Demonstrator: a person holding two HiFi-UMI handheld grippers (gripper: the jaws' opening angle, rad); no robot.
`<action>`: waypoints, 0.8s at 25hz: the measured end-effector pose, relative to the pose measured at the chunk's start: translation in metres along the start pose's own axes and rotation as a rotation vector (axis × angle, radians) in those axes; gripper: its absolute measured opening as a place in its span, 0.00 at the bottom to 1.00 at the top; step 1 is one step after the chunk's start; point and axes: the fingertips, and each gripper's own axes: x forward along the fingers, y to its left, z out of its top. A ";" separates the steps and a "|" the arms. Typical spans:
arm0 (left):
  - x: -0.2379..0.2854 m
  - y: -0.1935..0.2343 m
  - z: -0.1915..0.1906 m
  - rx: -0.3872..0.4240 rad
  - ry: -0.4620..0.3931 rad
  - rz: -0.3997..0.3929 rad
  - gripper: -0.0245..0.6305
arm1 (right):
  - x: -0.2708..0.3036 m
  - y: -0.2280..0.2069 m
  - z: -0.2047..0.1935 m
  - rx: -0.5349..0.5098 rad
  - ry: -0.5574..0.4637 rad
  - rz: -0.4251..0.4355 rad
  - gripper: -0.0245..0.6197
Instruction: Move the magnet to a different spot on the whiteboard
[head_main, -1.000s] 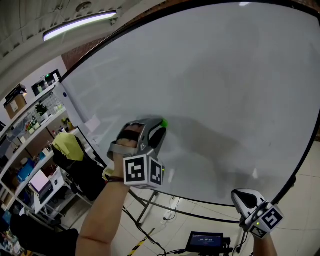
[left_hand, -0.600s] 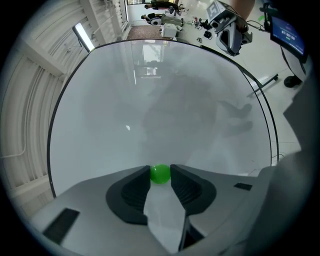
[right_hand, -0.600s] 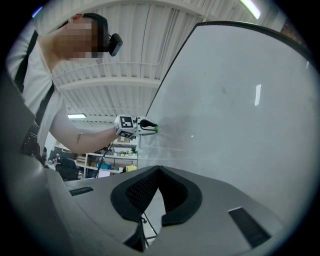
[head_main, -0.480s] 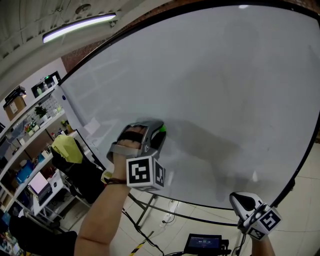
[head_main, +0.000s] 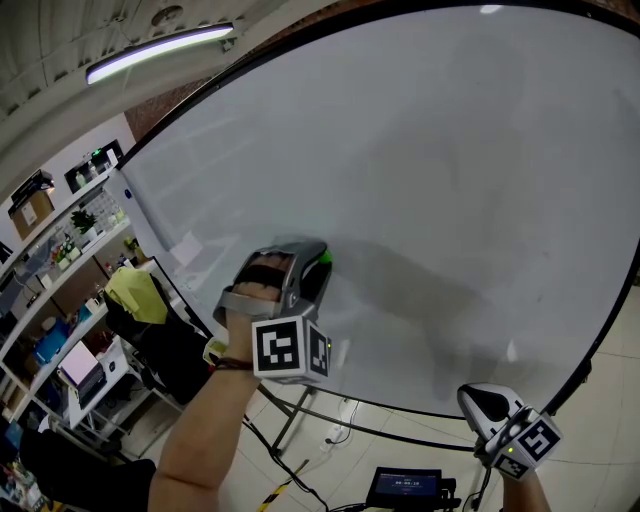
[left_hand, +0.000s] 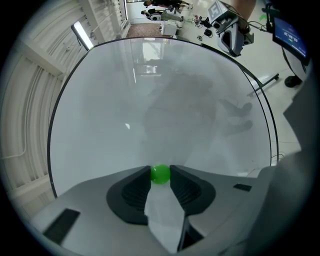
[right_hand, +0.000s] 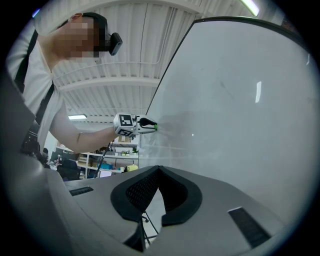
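1. Workshop shelving crowded with boxes and small goods (head_main: 60, 250) lines the far left. Beside it stands the large white whiteboard in its black frame (head_main: 450, 180), upright on a stand and filling most of what we see.
2. Low on the board's left part, our left claw (head_main: 322, 258) points level at the surface. Its two dark pads pinch the small round green magnet (left_hand: 160, 174) at their very tips. The jaws have just been closing with the magnet between them, and the magnet sits against the whiteboard.
3. We judge this to be the grasp step: the magnet is gripped but not yet pulled off. Only the pad tips hold a round thing, so we should make the squeeze firm and centred before pulling, or it may squirt out sideways.
4. We would break the magnet's hold by drawing straight back from the board, keeping the claw level. Dragging it along the surface could roll it out of the pads.
5. Bare board lies to the right of the magnet, so any spot there, well apart from this one, would serve. We should press the magnet flat against the board and let it cling before spreading the pads.
6. At the far right, our right claw (head_main: 475, 398) hangs below the board's lower edge. Its pads are pressed together on nothing, well apart from the work, and we would leave it there.
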 end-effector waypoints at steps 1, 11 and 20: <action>-0.001 0.000 0.001 0.002 0.000 0.003 0.27 | -0.001 0.000 0.000 0.000 -0.001 0.001 0.08; -0.019 0.001 0.009 -0.034 -0.011 -0.021 0.26 | -0.008 -0.006 0.001 0.010 0.000 0.013 0.08; -0.029 -0.010 0.016 -0.094 -0.030 -0.053 0.26 | -0.011 -0.010 0.003 0.018 0.002 0.040 0.08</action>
